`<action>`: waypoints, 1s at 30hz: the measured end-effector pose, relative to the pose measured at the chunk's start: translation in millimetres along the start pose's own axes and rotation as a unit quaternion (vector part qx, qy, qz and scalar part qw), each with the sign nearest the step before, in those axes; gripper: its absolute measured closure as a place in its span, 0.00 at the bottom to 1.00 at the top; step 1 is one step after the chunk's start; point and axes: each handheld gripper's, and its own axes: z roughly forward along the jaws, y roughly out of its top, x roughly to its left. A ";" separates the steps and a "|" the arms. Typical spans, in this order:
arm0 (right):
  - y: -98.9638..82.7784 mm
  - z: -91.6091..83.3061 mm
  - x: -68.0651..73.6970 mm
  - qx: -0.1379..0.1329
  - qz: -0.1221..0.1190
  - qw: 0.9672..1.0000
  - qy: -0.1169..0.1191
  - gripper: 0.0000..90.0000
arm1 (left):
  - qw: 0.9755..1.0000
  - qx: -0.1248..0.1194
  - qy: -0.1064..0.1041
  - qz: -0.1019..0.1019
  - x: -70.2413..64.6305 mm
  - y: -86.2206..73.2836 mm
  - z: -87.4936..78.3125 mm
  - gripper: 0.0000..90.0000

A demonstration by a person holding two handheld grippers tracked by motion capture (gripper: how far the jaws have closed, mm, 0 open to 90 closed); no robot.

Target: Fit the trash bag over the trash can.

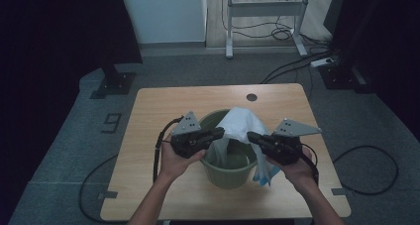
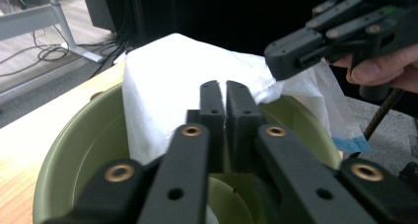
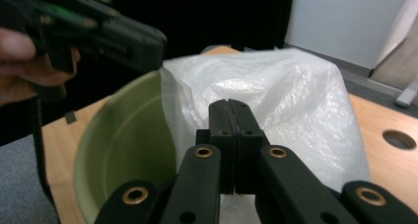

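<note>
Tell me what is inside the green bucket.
A white plastic bag hangs into the green bucket and stands above its rim. Both grippers are shut on the bag's edge. The bucket's bottom is mostly covered.

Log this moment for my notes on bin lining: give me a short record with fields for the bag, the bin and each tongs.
bag: thin white plastic bag, bunched above the bin, partly inside it, one edge hanging over the near right rim
bin: round olive-green plastic bin, upright on the light wooden table
left tongs: jaws together, pinching the bag at the bin's left rim
right tongs: jaws together, pinching the bag from the right
</note>
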 end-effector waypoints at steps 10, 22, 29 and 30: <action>10.6 3.9 8.5 -0.008 -0.016 1.000 0.020 0.99 | 1.000 0.002 0.013 0.024 -2.1 2.1 -3.9 0.64; 19.3 2.6 11.4 -0.013 -0.028 0.999 0.029 0.99 | 0.998 0.020 0.003 0.053 -3.2 4.6 7.9 0.67; 20.3 4.3 13.8 -0.015 -0.034 0.999 0.034 0.99 | 0.997 0.031 -0.011 0.065 -5.9 9.4 12.6 0.97; 20.3 4.3 13.8 -0.015 -0.034 0.999 0.034 0.99 | 0.997 0.032 -0.013 0.068 -6.5 9.6 12.9 0.97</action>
